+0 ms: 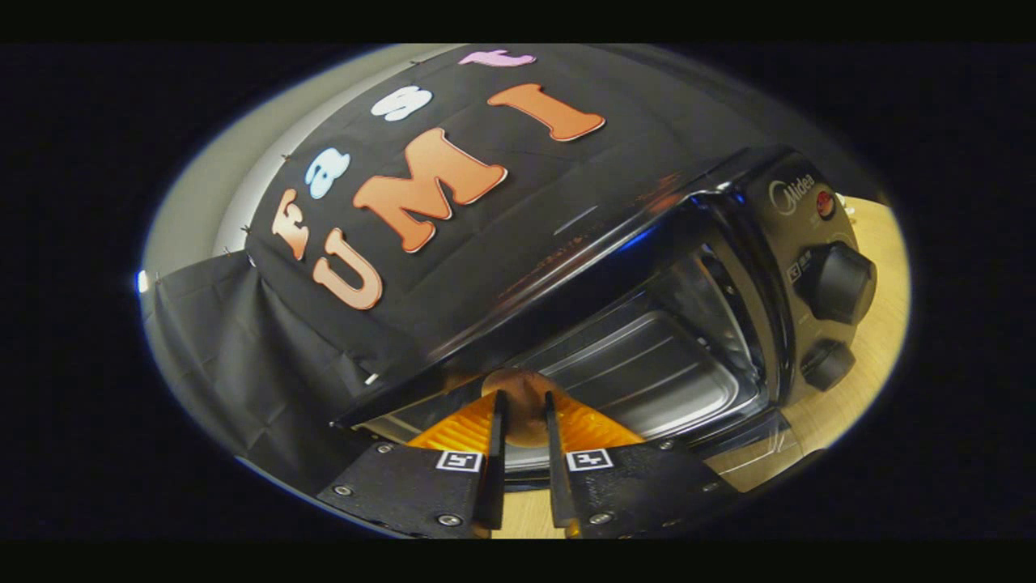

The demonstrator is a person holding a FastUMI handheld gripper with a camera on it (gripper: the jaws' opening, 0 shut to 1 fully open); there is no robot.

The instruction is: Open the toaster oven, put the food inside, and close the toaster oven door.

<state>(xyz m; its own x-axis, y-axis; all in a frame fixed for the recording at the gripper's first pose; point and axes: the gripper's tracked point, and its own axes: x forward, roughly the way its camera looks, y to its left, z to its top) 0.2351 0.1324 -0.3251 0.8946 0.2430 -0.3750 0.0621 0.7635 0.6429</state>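
Gripper view: the whole scene sits tilted. On the left a black cloth (243,340) hangs as the booth wall, folded and draped, with a pale wall (202,186) beyond it. In the middle, the gripper (524,409) points into the open mouth of the toaster oven (728,243). Its two fingers (495,437) stand close together and press on either side of a brown, rounded piece of food (522,401), which they hold right at the front edge of the oven's cavity, above the front lip of the metal tray (647,372). The food's far side is hidden by the oven's top edge, so its full shape cannot be told. Rightward, the ribbed tray lies inside the cavity, shiny and bare where it shows. The oven's glossy black top runs up and to the right. Further right is the control panel with a small red lamp (825,204) near its top, a large black knob (842,283) under it and a smaller knob (827,364) below that. The oven stands on a light wooden counter (874,348), whose surface shows past the oven's right side and under the fingers.
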